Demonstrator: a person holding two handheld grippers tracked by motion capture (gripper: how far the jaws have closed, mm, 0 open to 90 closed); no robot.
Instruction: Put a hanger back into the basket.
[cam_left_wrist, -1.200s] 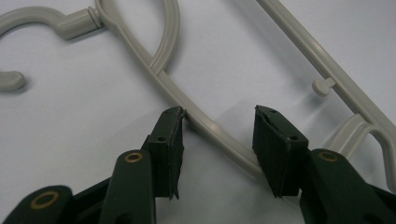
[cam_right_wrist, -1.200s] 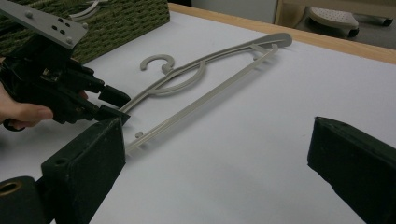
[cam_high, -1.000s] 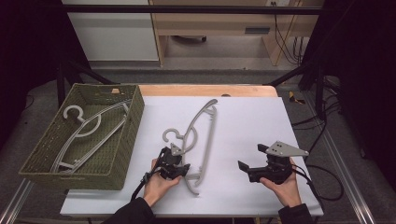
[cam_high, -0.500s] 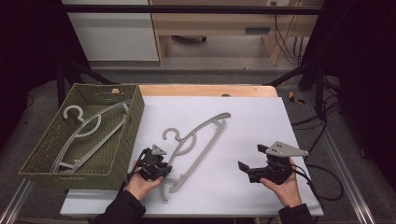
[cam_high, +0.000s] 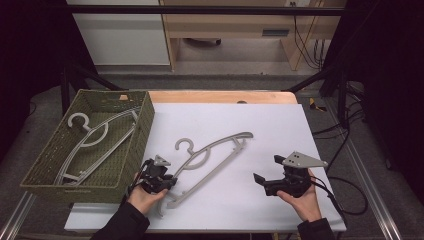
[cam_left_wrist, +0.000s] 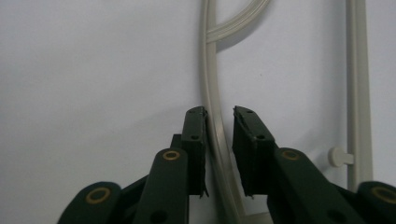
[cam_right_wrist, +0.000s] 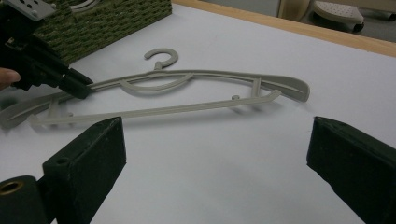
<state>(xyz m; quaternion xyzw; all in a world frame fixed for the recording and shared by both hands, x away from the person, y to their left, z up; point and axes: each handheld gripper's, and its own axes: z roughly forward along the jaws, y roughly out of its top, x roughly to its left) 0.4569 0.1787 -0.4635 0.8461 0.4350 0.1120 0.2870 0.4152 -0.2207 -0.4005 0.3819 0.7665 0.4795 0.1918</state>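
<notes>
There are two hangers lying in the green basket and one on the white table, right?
No, the green basket holds one hanger, as the high view shows. The other hanger does lie on the white table.

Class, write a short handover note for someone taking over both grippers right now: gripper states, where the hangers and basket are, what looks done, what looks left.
Left gripper: jaws straddle one arm of the grey hanger on the table near its lower end; one jaw touches it, and a gap shows beside the other, so it is not clamped.
Right gripper: open, holding nothing, held at the table's right side, jaws pointing toward the hanger.
Green woven basket: at the table's left edge, with one grey hanger in the basket.
Done: one hanger is in the basket.
Left, probably: close on the table hanger and move it into the basket too.
</notes>
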